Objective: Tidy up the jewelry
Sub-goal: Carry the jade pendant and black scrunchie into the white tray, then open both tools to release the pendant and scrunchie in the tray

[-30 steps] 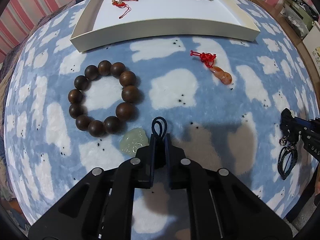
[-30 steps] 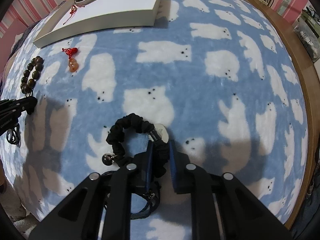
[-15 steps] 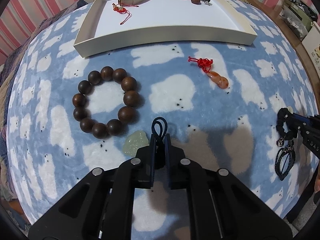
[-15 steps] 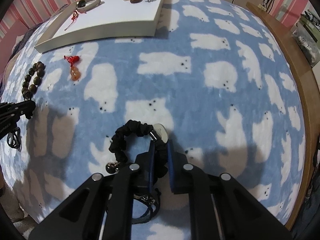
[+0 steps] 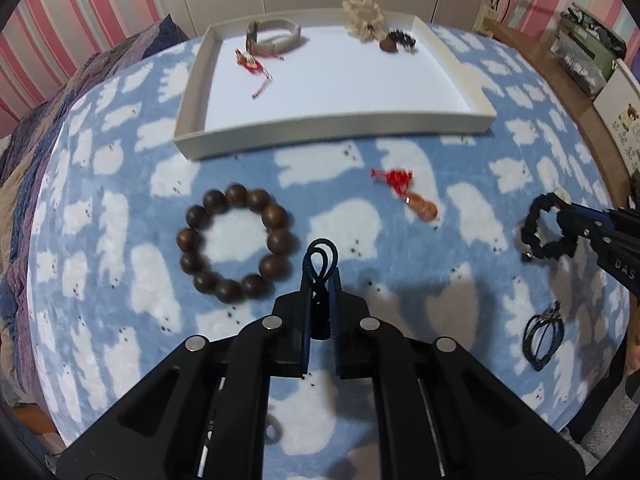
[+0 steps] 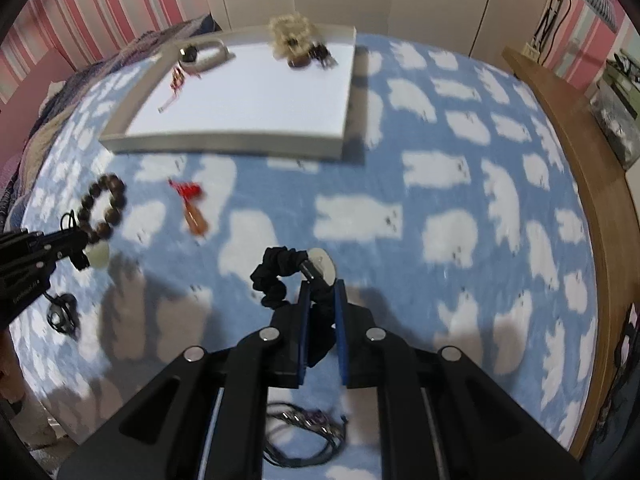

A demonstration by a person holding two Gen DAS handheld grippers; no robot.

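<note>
While the left claw point(image 5: 320, 280) pinches a black cord loop point(image 5: 322, 258) above the blanket point(image 5: 400, 240), the right claw point(image 6: 322, 300) grips a black scrunchie point(image 6: 276, 276); the tray point(image 5: 336, 130) lies well ahead, beads point(image 5: 236, 248) ahead-left of the left claw.

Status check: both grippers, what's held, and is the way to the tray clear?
Left gripper shut on black cord. Right gripper shut on black scrunchie. Both loads off the blanket. Tray ahead; bead bracelet and red charm lie between, low.
</note>
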